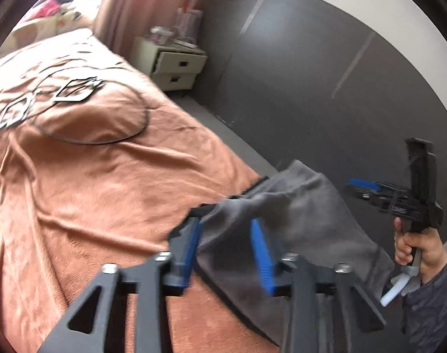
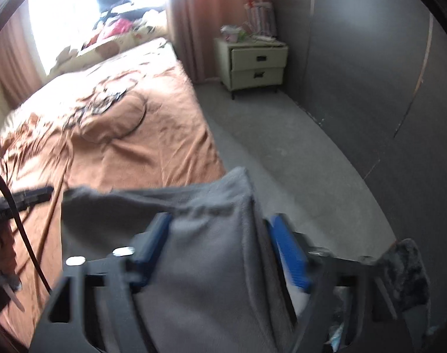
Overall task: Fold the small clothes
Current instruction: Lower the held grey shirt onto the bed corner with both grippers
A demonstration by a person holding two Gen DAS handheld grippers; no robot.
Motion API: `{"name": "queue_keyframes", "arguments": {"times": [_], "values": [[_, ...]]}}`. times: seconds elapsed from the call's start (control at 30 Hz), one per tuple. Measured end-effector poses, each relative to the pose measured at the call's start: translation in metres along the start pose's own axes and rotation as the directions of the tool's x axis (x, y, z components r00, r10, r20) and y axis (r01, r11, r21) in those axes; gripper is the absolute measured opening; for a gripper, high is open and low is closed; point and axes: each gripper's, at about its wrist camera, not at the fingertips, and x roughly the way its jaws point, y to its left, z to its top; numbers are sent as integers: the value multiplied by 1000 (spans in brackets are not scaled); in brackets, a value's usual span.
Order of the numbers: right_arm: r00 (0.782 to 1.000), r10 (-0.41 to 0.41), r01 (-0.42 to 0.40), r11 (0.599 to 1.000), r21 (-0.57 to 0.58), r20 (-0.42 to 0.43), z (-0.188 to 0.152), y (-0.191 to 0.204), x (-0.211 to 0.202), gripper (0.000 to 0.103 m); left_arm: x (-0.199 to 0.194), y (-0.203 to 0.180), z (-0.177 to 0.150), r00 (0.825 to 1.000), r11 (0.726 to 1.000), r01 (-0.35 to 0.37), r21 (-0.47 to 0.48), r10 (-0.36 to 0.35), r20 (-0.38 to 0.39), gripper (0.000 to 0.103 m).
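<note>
Orange bedspread point(image 1: 85, 176) fills left of scene, rumpled. Left gripper point(image 1: 228, 235) near centre – blue pads apart, grey garment point(image 1: 297, 214) lying between them, not pinched. Garment drapes over near right corner of bed. Right gripper point(image 2: 223, 235) – jaws parted, same grey cloth between blue pads, loose. Hand point(image 1: 417, 250) at far right. Cream nightstand point(image 2: 255, 64) far, by grey wall point(image 2: 370, 73).

A bed point(image 1: 85, 182) covered by a rumpled orange-brown plush blanket point(image 1: 111, 158) with black-and-white leaf outlines. A grey soft garment point(image 1: 297, 214) lies over the bed's near corner. At the far end, a floral cream quilt point(image 2: 126, 38) bears heaped clothes.
</note>
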Motion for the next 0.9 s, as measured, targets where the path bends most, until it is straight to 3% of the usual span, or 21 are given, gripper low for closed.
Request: {"name": "queue_keyframes", "arguments": {"times": [0.03, 0.1, 0.3, 0.43, 0.57, 0.73, 0.9], "values": [[1000, 0, 0, 1000, -7, -24, 0, 0, 4, 25, 6, -4, 2, 1000, 1000, 1, 19, -1, -12, 21], [998, -13, 12, 1000, -26, -58, 0, -3, 13, 20, 13, -13, 2, 1000, 999, -6, 53, 7, -26, 16], [991, -31, 33, 999, 9, -133, 8, -26, 39, 17, 52, -8, 4, 997, 998, -33, 59, 37, -70, 15], [989, -29, 30, 1000, 7, -143, 13, -39, 49, 14, 77, 2, 1, 991, 994, -86, 62, 92, -99, 9], [986, -30, 34, 999, 18, -166, 16, -43, 71, 10, 96, 16, -4, 988, 995, -90, 35, 94, -125, 5], [989, -39, 45, 998, 36, -141, 19, -43, 80, 8, 97, 24, 0, 987, 995, -94, -27, 90, -133, 3], [996, -25, 32, 997, 77, -85, 8, -48, 42, 11, 72, 11, -3, 993, 996, -79, -36, 75, -95, 3]]}}
